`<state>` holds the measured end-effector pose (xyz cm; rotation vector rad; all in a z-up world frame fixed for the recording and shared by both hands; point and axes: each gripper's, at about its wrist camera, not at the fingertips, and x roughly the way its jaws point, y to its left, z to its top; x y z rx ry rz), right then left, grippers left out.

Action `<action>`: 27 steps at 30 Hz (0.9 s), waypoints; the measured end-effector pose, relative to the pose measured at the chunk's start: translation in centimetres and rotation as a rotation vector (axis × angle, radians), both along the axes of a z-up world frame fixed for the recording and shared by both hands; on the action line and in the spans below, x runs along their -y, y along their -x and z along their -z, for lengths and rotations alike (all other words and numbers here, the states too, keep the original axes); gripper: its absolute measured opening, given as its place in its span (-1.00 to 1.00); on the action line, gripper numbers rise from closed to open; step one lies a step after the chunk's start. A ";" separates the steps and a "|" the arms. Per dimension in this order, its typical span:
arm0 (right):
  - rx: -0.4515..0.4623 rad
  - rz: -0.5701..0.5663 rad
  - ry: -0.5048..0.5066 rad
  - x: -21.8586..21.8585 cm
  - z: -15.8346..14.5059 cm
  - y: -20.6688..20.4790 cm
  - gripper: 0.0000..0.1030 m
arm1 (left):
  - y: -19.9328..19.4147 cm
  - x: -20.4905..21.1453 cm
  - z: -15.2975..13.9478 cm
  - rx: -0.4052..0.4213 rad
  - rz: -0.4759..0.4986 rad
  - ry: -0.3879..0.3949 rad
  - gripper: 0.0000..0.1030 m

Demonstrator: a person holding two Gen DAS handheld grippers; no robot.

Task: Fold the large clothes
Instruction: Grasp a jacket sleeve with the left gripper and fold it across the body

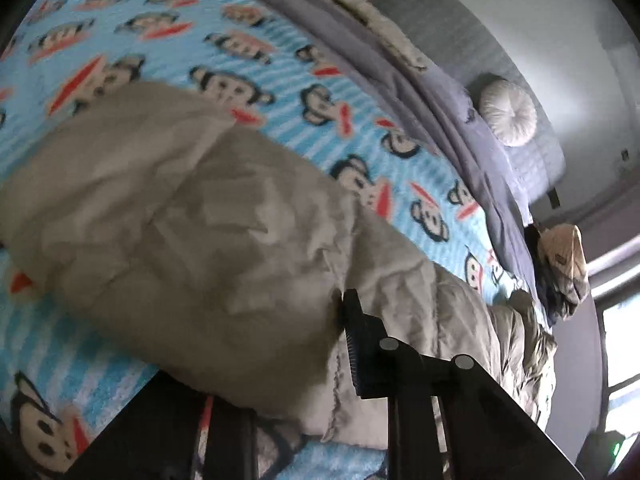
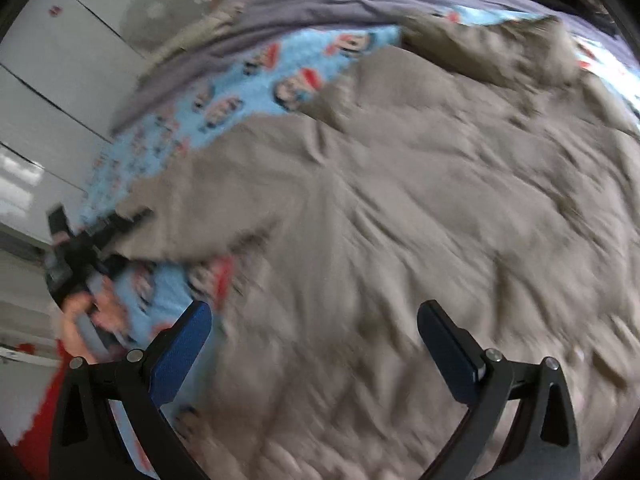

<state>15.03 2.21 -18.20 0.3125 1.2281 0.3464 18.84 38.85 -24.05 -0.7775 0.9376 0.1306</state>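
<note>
Left gripper [image 1: 340, 344] perhaps half-hidden by garment [image 1: 180, 216].

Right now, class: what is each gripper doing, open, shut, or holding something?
Left gripper: shut on the grey garment, pinching a fold.
Right gripper: open, jaws wide apart over the garment, holding nothing.
</note>
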 end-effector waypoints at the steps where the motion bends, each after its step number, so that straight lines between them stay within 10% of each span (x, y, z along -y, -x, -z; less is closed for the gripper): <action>1: -0.011 -0.011 0.005 -0.7 0.2 -1.0 0.99 | 0.0 0.1 -0.7 0.020 0.008 -0.008 -0.79; 6: -0.017 0.025 0.009 -2.4 1.2 -5.5 0.96 | -0.1 0.8 -4.7 0.114 0.039 -0.056 -0.79; 8: -0.004 0.018 -0.013 -3.2 1.5 -7.0 0.53 | 0.8 0.3 -6.2 0.152 0.063 -0.088 -0.79; 10: -0.036 -0.008 -0.066 -4.2 2.9 -7.9 -0.53 | 1.0 1.3 -7.9 0.185 0.086 -0.116 -0.79; 11: -0.062 -0.014 -0.100 -4.9 3.6 -8.5 -0.65 | 2.3 1.5 -8.6 0.202 0.096 -0.123 -0.79; 19: -0.142 -0.096 -0.120 -7.4 8.7 -10.6 -0.71 | 1.5 11.1 -13.8 0.317 0.328 -0.209 -0.79; 27: -0.161 0.064 -0.283 5.0 5.6 -9.4 -0.71 | -2.4 27.9 -15.2 0.359 0.630 -0.338 -0.80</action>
